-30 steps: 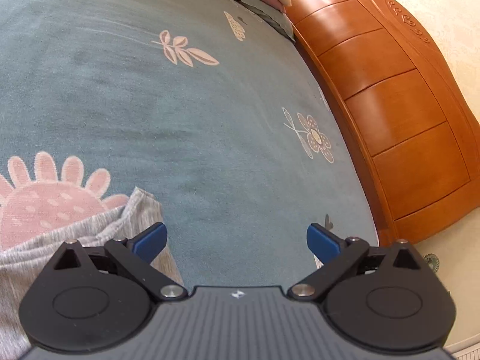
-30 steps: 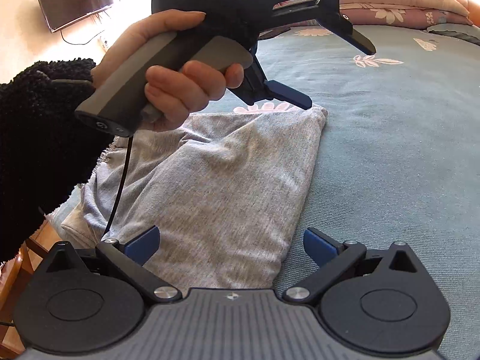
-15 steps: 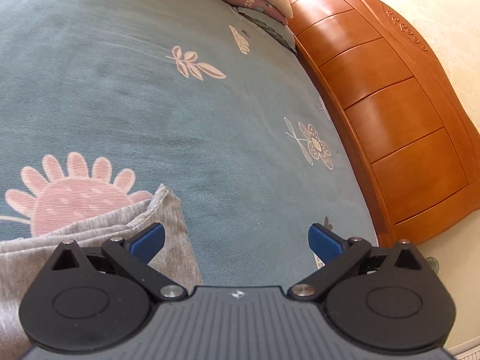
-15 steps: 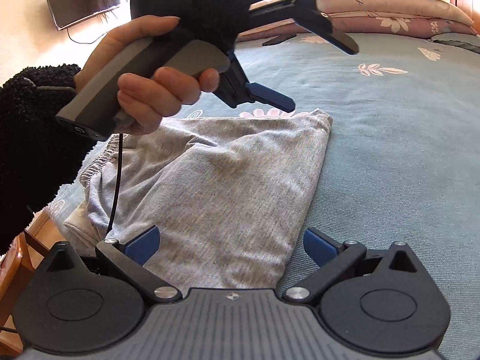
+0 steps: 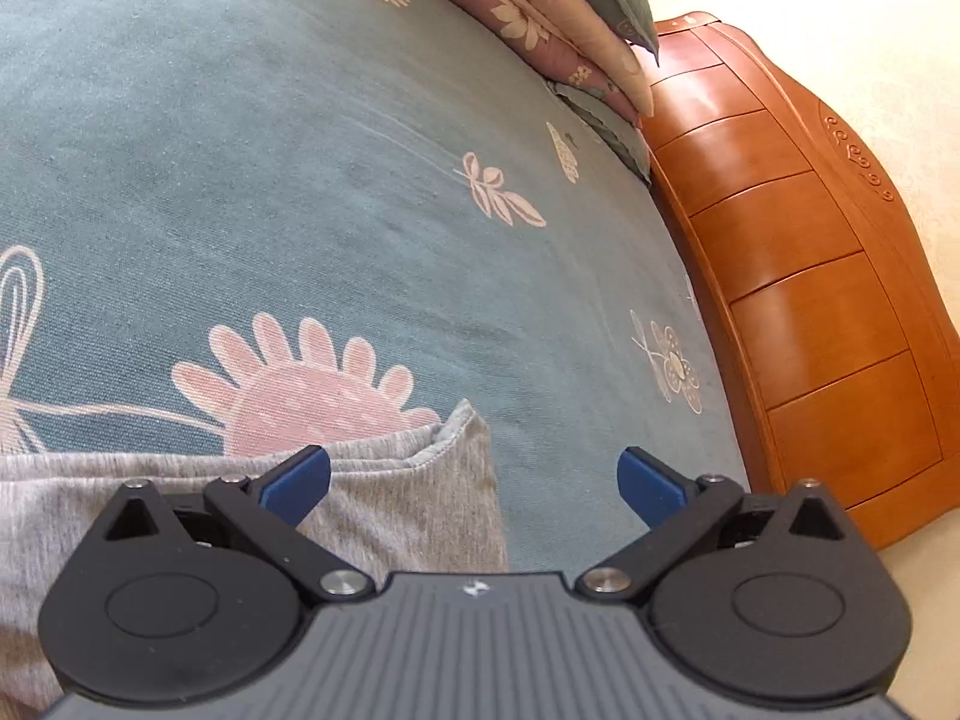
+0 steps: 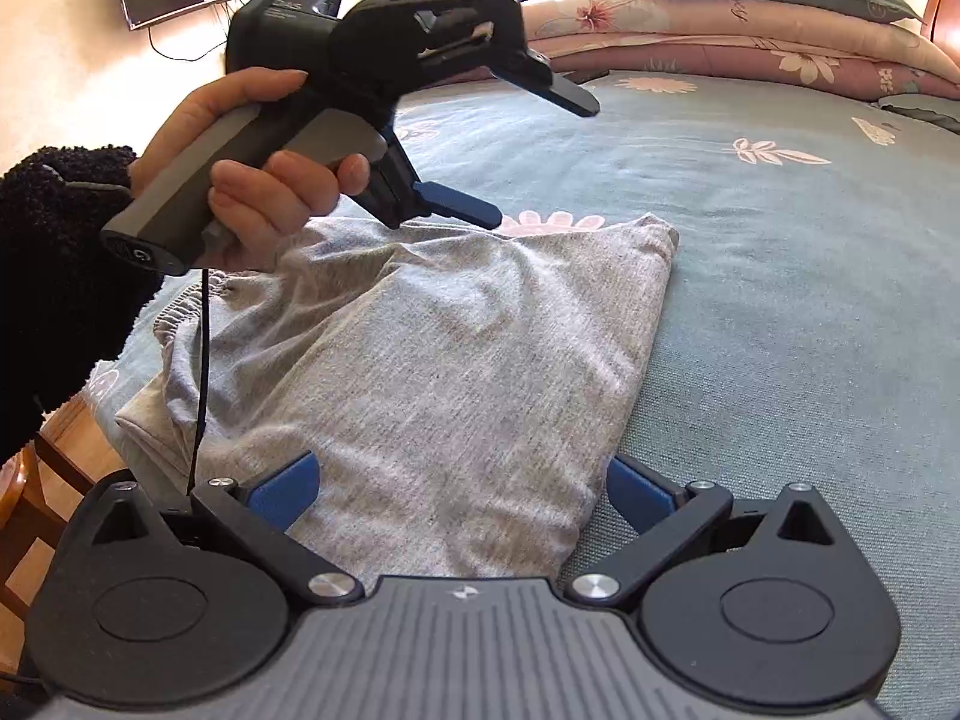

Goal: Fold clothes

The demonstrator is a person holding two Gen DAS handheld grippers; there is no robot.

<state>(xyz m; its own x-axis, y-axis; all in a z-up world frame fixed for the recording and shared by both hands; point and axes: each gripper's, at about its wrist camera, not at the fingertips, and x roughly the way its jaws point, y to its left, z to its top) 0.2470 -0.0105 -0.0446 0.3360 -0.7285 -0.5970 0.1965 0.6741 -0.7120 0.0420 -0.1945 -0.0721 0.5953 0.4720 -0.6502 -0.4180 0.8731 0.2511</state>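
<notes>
Only rightward: hand (image 6: 252, 180) on left gripper (image 6: 543, 159).

— Where did the left wrist camera sit?
— Low behind its own fingers (image 5: 297, 483), close over the bedspread (image 5: 300, 180), facing the headboard (image 5: 810, 312).
— And the right?
— Behind its fingers (image 6: 282, 498), looking across the bed toward the pillows (image 6: 750, 18).
— What did they share?
— The grey garment's (image 6: 450, 372) far corner (image 5: 462, 420).
</notes>
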